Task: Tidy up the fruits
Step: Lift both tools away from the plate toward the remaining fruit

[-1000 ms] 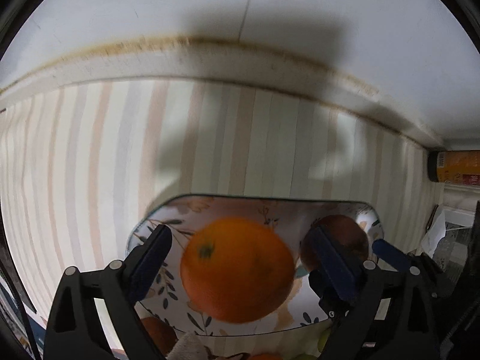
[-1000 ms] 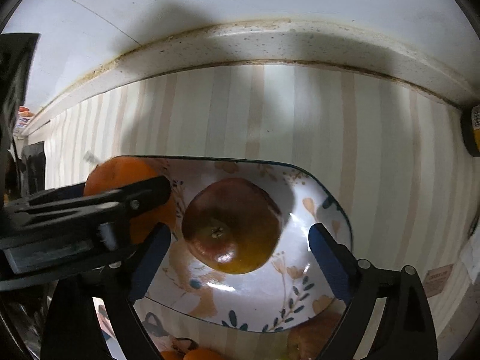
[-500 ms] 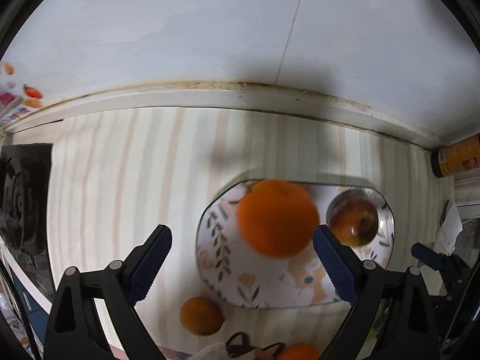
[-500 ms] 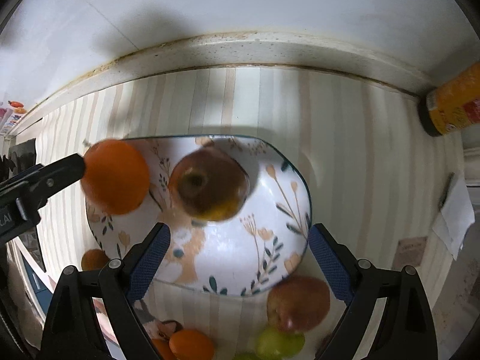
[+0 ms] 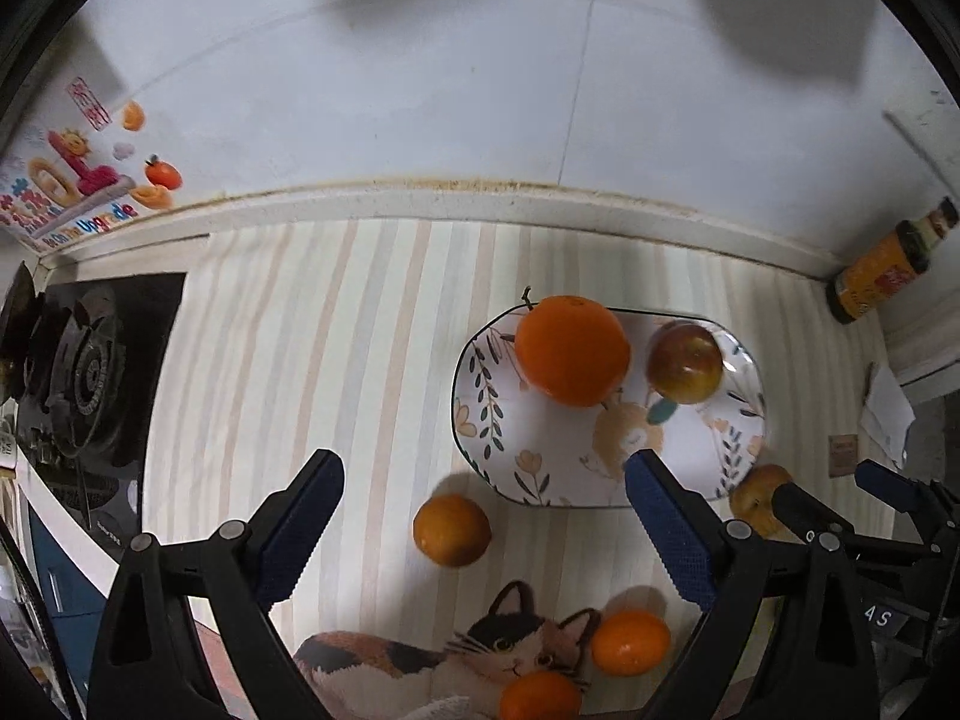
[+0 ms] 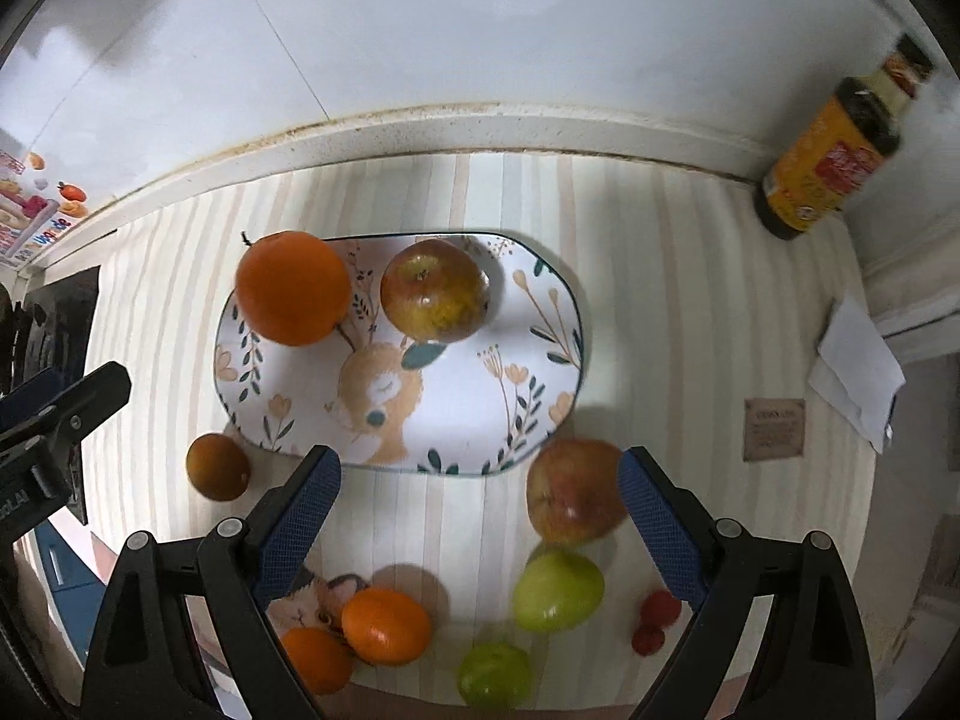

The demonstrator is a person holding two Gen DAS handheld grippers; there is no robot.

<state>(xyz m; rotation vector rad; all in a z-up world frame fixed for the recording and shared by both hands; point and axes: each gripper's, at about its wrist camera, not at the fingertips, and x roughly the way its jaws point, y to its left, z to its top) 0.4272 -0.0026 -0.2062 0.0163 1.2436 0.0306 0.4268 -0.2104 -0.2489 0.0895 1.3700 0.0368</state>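
A floral oval plate (image 6: 480,408) (image 5: 558,468) lies on the striped counter. It holds a large orange (image 6: 293,287) (image 5: 571,349) at its left and a red-green apple (image 6: 435,298) (image 5: 685,362) beside it. My left gripper (image 5: 483,525) is open and empty, above a small orange (image 5: 451,530) in front of the plate. My right gripper (image 6: 480,513) is open and empty, with a red apple (image 6: 575,491) just inside its right finger. Loose in front lie two oranges (image 6: 385,626), two green fruits (image 6: 558,591) and small red fruits (image 6: 659,607).
An orange-labelled bottle (image 6: 831,159) (image 5: 882,276) stands at the back right corner. A gas stove (image 5: 78,372) sits at the left. A cat-pattern mat (image 5: 456,666) lies at the front edge. White paper (image 6: 858,366) lies at the right. The wall runs close behind.
Both grippers have pulled back and up from the plate, leaving the large orange and the apple on it. The loose fruits in front have come into view.
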